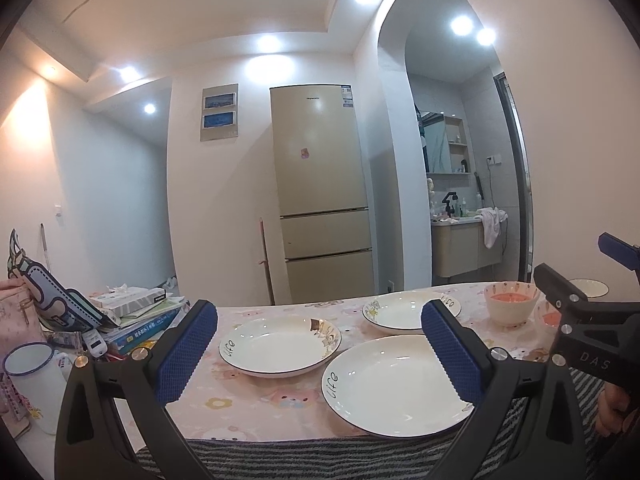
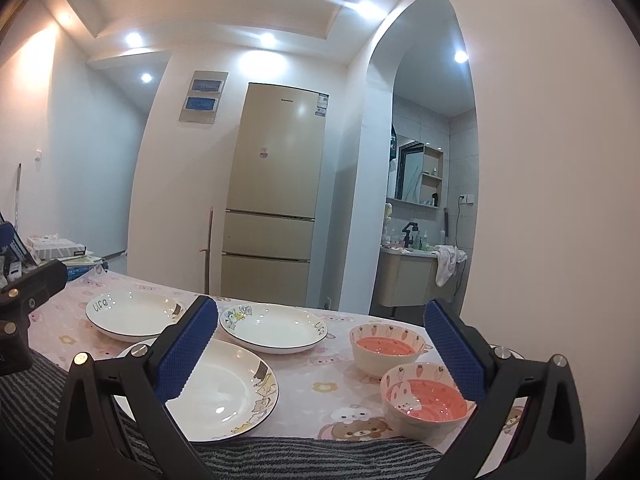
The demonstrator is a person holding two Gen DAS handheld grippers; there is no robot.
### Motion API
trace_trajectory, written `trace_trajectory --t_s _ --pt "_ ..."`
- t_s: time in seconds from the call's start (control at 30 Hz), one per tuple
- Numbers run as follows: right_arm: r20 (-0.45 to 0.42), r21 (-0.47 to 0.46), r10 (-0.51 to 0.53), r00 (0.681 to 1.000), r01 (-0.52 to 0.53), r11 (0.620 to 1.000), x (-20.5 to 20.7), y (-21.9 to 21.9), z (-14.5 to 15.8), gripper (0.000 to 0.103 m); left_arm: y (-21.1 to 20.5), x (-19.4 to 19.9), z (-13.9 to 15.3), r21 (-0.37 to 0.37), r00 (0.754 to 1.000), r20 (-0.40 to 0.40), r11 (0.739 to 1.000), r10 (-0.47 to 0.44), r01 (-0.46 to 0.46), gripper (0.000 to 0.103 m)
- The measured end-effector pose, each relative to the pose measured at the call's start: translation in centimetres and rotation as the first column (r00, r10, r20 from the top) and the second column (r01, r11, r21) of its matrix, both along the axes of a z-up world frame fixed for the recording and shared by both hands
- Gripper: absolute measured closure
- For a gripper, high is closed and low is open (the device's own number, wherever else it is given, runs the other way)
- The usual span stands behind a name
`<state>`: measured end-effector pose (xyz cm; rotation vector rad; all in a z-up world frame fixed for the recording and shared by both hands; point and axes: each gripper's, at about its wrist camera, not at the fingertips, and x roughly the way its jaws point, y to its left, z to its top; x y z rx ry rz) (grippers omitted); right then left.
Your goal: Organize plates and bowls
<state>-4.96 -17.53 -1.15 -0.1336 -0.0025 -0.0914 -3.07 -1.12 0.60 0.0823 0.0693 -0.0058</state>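
left claw (image 1: pixel 320 344): fingers wide apart, nothing between them, held above the near edge of the tabletop (image 1: pixel 256 408).
right claw (image 2: pixel 322 346): fingers wide apart, nothing held, above the near edge toward the right side of the tabletop.
tabletop: covered with a pink cartoon-print cloth; a grey striped fabric (image 2: pixel 304 456) lay along its near edge.
near plate (image 1: pixel 396 384): white, dark rim, lettered "life", at the near edge, overhanging the striped fabric.
left plate (image 1: pixel 280 346): white, dark rim, lettered "life", cartoon print on far rim; toward the middle of the tabletop, just beside the near plate, its rim touching or almost touching it.
far plate (image 1: pixel 400 314): white, cartoon print on rim, toward the far edge, partly hidden behind the left claw's right finger.
far bowl (image 2: pixel 386 350): cream outside, pink inside, carrot pattern on rim, upright, toward the right edge.
near bowl (image 2: pixel 424 400): same pattern, upright, at the near right corner, just beside the far bowl, partly behind the right claw's right finger.
third bowl (image 1: pixel 592 288): white, dark rim, at the far right corner, mostly hidden.
white mug (image 1: pixel 34 384): blue rim, at the left edge.
stack of books (image 1: pixel 136 312): at the far left corner.
refrigerator (image 1: pixel 320 192): beige, against the wall beyond the far edge.
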Motion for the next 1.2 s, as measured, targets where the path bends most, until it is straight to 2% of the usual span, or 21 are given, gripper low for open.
trace_trajectory --t_s 0.23,0.5,0.63,0.73,0.93,1.2 --pt "0.002 0.038 -0.004 1.000 0.004 0.999 0.0 -0.7 0.0 0.000 1.0 0.0 0.1 -0.044 1.000 -0.006 0.999 0.015 -0.015 0.000" --pt "0.024 -0.006 -0.033 0.999 0.033 0.999 -0.2 0.2 0.0 0.000 2.2 -0.7 0.2 -0.107 0.999 0.034 0.994 -0.009 0.013 0.000" --pt "0.025 -0.002 -0.029 0.999 0.029 1.000 -0.2 0.1 -0.1 0.000 2.6 0.1 0.2 -0.130 1.000 -0.002 0.991 -0.008 0.008 0.000" --pt "0.009 0.003 -0.026 1.000 0.026 1.000 0.1 -0.1 -0.1 0.000 2.5 0.2 0.2 -0.124 1.000 -0.010 0.992 -0.004 0.003 0.000" --pt "-0.007 0.021 -0.026 1.000 0.027 0.999 0.3 -0.5 -0.2 0.000 2.3 -0.7 0.2 -0.110 1.000 0.030 0.994 -0.004 0.007 0.000" --pt "-0.032 0.049 -0.043 0.999 0.044 0.998 0.7 -1.0 -0.2 0.000 2.1 -0.5 0.2 -0.095 1.000 0.027 0.995 -0.002 0.005 0.000"
